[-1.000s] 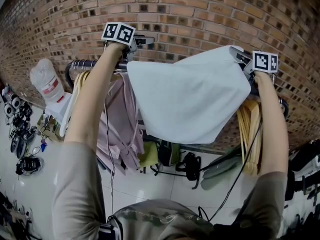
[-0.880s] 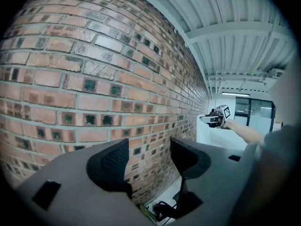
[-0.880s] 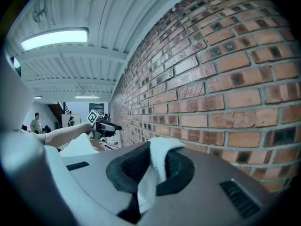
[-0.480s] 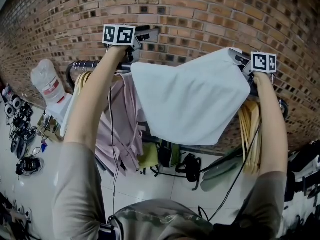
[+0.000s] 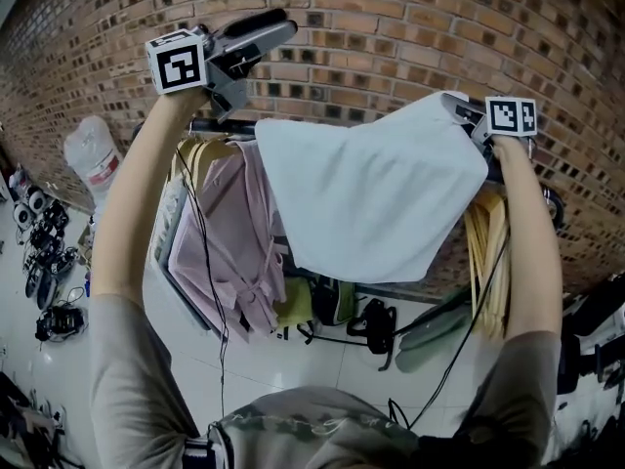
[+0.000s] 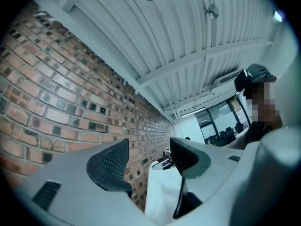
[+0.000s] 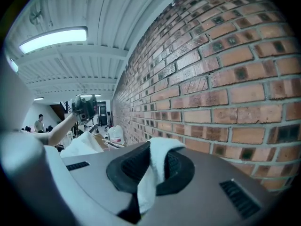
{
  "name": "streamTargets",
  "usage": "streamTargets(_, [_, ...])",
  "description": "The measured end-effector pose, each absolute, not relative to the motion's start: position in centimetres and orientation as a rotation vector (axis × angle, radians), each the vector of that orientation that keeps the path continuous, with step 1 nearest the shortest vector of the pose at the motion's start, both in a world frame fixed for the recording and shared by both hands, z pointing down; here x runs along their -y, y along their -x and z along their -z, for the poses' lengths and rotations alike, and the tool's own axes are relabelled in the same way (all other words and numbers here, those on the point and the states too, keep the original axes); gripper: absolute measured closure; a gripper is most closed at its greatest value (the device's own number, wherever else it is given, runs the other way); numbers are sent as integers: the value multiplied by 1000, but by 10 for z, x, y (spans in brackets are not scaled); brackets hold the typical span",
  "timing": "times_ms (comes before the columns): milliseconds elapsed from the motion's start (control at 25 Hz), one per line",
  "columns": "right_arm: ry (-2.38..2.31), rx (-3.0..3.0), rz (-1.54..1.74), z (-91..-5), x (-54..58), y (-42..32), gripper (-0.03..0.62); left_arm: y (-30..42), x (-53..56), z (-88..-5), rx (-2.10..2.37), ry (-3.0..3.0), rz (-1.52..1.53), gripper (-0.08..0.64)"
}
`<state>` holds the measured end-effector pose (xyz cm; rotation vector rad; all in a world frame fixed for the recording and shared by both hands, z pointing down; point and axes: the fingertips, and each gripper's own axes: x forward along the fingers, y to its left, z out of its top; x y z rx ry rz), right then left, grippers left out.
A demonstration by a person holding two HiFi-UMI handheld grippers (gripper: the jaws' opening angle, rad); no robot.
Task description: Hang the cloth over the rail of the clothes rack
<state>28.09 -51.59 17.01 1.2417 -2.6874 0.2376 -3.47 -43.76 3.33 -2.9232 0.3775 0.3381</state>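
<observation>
From the head view, my left claw is raised in front of the red brick wall, above and clear of the dark metal rail of the clothes rack. Only the left gripper view settles its state: both jaws stand apart with nothing between them.

The pale blue-white cloth hangs spread in front of the rail, with its upper left corner at the bar. I cannot tell whether that corner rests on the bar. Its upper right corner runs up into my right claw. The right gripper view shows what the head view hides: the jaws are clamped on a fold of that cloth.

A pink shirt hangs left of the cloth and wooden hangers hang under my right arm. Neither gripper view shows them clearly.
</observation>
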Motion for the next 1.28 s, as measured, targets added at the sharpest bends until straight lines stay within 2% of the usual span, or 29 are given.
streamTargets(160, [-1238,2677,-253,-173,514,-283,571,51,365,-63,-254,2882,-340,290])
streamTargets(320, [-1225,2675,-244,-173,516,-281,571,70,326,-142,-244,2962,-240,290])
streamTargets(480, [-1209,2672,-266,-176,517,-279,571,79,317,-210,-259,3057,-163,290])
streamTargets(680, [-1188,2669,-265,-175,514,-277,571,81,339,-257,-333,3150,-105,290])
streamTargets(920, [-1170,2666,-240,-180,512,-273,571,80,380,-278,-459,3219,-89,290])
streamTargets(1120, [-1202,2656,-221,-176,510,-276,571,59,401,-296,-368,3243,89,288])
streamTargets(1280, [-1186,2670,-213,-175,509,-275,571,49,402,-297,-268,3282,65,290])
